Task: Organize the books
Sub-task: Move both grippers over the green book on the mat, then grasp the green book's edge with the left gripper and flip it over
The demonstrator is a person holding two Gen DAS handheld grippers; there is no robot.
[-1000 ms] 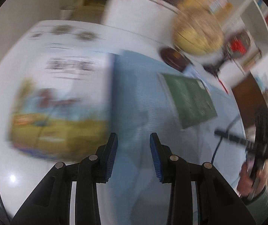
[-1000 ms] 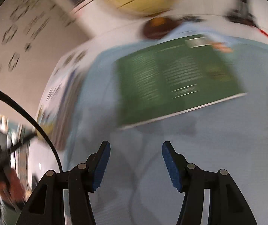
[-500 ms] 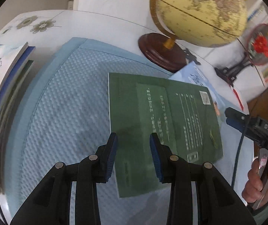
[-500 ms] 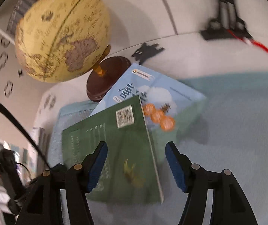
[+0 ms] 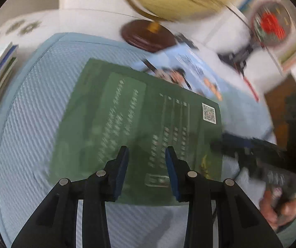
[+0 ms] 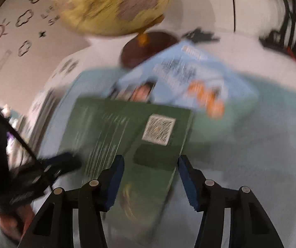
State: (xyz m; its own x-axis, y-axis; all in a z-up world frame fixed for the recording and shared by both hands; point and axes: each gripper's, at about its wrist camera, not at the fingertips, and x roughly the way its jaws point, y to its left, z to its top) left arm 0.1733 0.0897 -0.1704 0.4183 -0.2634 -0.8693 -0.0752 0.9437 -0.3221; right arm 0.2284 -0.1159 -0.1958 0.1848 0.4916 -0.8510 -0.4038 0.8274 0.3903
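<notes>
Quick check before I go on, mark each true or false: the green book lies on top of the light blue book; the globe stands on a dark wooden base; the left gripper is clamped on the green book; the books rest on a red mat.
1. The green paperback book overlaps the light blue illustrated book: true.
2. The yellow globe stands on a dark brown round wooden base: true.
3. The left gripper is clamped on the green book: false; its jaws stand apart above the cover, holding nothing.
4. The books rest on a red mat: false; the textured mat is light blue.
</notes>
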